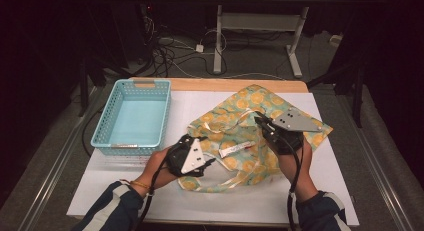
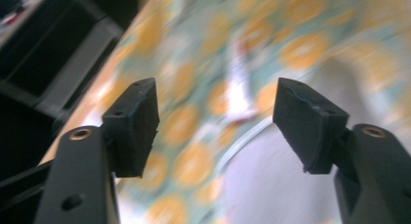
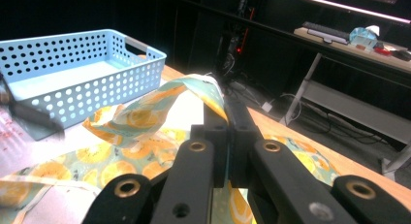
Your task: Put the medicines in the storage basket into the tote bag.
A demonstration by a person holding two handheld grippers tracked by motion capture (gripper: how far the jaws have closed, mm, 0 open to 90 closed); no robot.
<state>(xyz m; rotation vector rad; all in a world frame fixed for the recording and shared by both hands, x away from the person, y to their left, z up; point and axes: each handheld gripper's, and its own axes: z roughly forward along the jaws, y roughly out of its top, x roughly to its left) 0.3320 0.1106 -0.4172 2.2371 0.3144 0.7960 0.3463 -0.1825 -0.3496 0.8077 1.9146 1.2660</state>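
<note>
One cloth point(image 1: 240, 136), pale green with orange citrus slices printed on it, lies rumpled across the middle of the white worktop point(image 1: 335, 191), with pale ribbon ties point(image 1: 235, 181) looping out along its near edge and a small white label point(image 1: 233, 149) lying on it. Its upper fold is lifted off the surface and pinched in the right tool point(image 1: 261, 124), whose black jaws are pressed together on the fabric; in the right gripper view the cloth point(image 3: 145, 117) rises in a ridge straight up into the closed right tool point(image 3: 226, 136). The left tool point(image 1: 209, 160) sits at the cloth's near left corner, low over it, jaws spread with nothing between them. In the left gripper view its pads point(image 2: 138, 122) stand wide apart over the blurred orange print point(image 2: 194, 161), and the left tool point(image 2: 215, 122) grips nothing. To the left of the cloth, just beside it, a light blue perforated basket point(image 1: 102, 126) rests on the worktop. Beyond the far edge are cables point(image 1: 165, 53) on the floor and the legs of a desk point(image 1: 260, 21)
</note>
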